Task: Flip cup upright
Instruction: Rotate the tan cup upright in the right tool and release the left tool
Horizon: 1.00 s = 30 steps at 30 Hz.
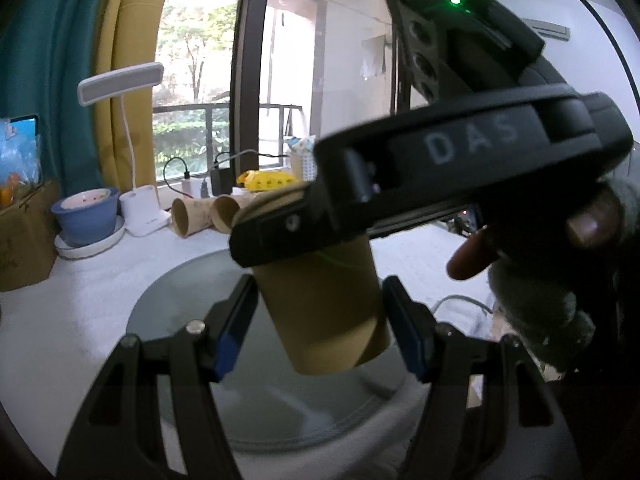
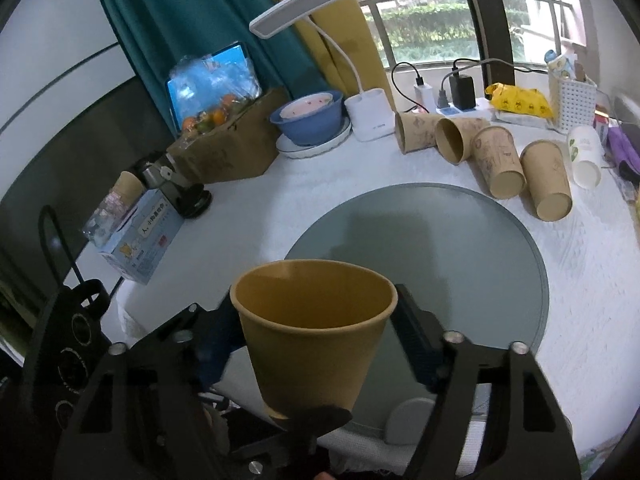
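Observation:
A brown paper cup hangs mouth up in the air above the round grey glass plate. My right gripper is shut on the cup, its pads pressing both sides of the cup; its black body crosses the left wrist view and hides the cup's rim. My left gripper is open, its fingers on either side of the cup's lower half with small gaps. The open mouth faces the right wrist camera.
Several brown paper cups lie on their sides at the back of the white table, with a white cup. A blue bowl, a white desk lamp, a cardboard box and a tissue box stand at the left.

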Tool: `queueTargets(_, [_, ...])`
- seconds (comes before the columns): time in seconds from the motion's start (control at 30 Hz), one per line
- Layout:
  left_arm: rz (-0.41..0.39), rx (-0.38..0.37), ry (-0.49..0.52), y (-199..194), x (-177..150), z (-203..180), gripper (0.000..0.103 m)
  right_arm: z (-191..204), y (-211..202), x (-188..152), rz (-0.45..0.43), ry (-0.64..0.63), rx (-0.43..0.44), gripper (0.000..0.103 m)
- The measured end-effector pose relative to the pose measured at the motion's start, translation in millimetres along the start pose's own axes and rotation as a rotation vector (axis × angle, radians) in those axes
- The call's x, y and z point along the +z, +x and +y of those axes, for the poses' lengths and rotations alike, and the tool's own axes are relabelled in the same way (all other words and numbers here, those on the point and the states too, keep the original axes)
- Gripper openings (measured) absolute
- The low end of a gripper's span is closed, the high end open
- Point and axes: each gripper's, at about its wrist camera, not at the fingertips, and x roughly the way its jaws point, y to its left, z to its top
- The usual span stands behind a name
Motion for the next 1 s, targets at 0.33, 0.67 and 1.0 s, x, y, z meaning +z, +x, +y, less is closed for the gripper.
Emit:
queueTargets(0.33, [0.023, -0.001, -0.020, 6, 0, 4, 0.070, -3, 4, -1, 0.007, 0.002, 0.005, 0.067])
queueTargets(0.67, [0.120, 0.006, -0.122, 16, -10, 27, 0.079, -16, 9, 25, -0.077, -0.055, -0.098, 0.067])
queueTargets(1.0, [0.185, 0.204, -0.279, 18, -14, 98, 0.079, -29, 42, 37, -0.173, -0.174, -0.248, 0.067])
